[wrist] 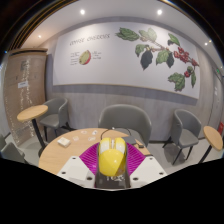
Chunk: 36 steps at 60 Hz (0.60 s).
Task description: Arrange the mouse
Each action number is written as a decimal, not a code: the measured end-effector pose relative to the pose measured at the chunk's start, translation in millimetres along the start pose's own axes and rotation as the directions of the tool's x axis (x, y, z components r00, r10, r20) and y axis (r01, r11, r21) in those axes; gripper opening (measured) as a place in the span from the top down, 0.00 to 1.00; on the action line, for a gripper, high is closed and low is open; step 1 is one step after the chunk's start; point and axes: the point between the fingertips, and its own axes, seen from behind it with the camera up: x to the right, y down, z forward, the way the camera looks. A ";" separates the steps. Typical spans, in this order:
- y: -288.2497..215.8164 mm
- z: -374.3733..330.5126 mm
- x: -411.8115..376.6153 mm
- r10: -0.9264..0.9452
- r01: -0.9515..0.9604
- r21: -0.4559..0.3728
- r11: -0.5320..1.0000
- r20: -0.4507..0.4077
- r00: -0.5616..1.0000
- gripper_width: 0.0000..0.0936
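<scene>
A yellow computer mouse (111, 157) with grey sides is held between my gripper's (111, 161) two fingers, above a round wooden table (60, 152). The magenta pads (90, 157) press against both sides of the mouse. The gripper is shut on the mouse. The mouse's underside and the fingertips are hidden behind it.
A white card (64, 141) lies on the table to the left. Grey armchairs (124, 117) stand beyond the table, with another chair (186, 133) to the right. A small round side table (32, 113) stands at the left. A wall with a leaf mural (160, 50) is behind.
</scene>
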 end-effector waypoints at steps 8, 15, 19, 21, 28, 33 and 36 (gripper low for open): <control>99.4 38.0 36.6 0.059 -0.070 -0.236 0.969 -0.056 0.997 0.63; 156.8 48.1 44.8 0.096 -0.110 -0.369 0.923 -0.056 0.994 0.61; 158.6 56.6 43.2 0.098 -0.110 -0.363 0.925 -0.051 0.994 0.54; 162.0 48.3 47.7 0.096 -0.106 -0.377 0.920 -0.045 0.994 0.51; 144.0 33.2 49.6 0.073 -0.064 -0.342 0.937 0.013 0.997 0.19; 109.3 2.8 58.9 0.092 -0.081 -0.223 0.971 0.041 0.995 0.07; 85.2 -15.5 61.3 0.131 -0.121 -0.140 0.983 0.066 0.989 0.08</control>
